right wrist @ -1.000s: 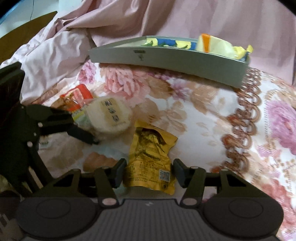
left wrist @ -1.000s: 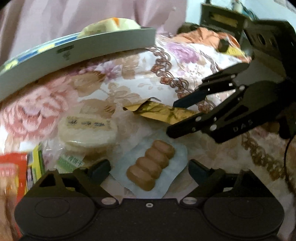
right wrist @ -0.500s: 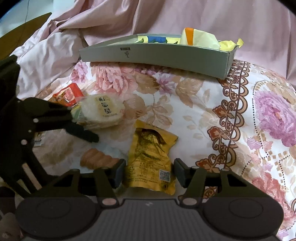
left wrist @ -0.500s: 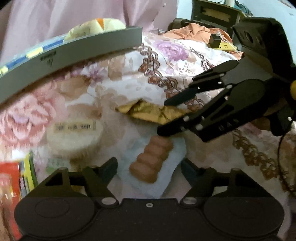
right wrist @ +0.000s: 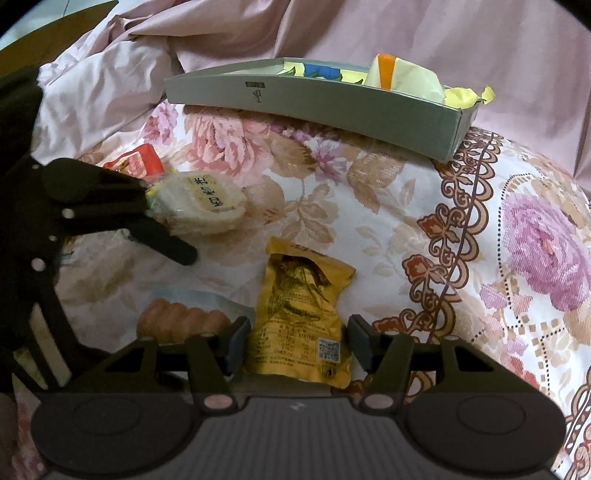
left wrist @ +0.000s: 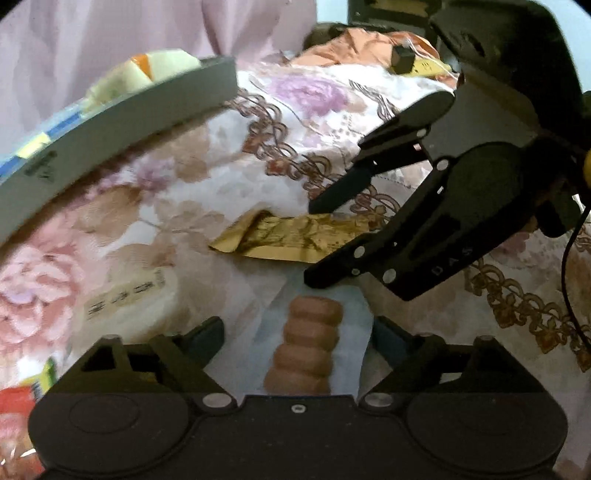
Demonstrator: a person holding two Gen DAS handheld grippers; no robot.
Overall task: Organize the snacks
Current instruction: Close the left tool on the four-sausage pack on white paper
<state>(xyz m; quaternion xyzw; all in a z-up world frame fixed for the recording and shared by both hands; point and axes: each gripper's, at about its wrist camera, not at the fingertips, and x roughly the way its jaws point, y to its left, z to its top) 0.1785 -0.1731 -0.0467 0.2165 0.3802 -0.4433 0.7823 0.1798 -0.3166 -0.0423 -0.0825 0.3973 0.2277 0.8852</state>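
A clear packet of brown ridged biscuits [left wrist: 304,349] lies on the floral cloth between the fingers of my open left gripper [left wrist: 297,338]; it also shows in the right wrist view [right wrist: 181,322]. A yellow snack pouch [right wrist: 301,314] lies between the fingers of my open right gripper [right wrist: 295,345]; neither jaw touches it. In the left wrist view the pouch [left wrist: 295,236] sits under the right gripper's fingers [left wrist: 332,271]. A round white rice-cake packet [right wrist: 201,205] and a red packet [right wrist: 135,164] lie to the left. A grey tray [right wrist: 332,105] at the back holds yellow and blue packets.
The floral cloth [right wrist: 406,221] covers a soft bed; pink bedding [right wrist: 332,29] rises behind the tray. The left gripper's body [right wrist: 74,206] stands at the left of the right wrist view, close to the rice-cake packet. Orange fabric and dark objects [left wrist: 369,40] lie far right.
My left gripper has moved forward and turned, so the biscuit packet lies straight between its fingers. My right gripper has drawn back slightly; the pouch stays between its open fingers.
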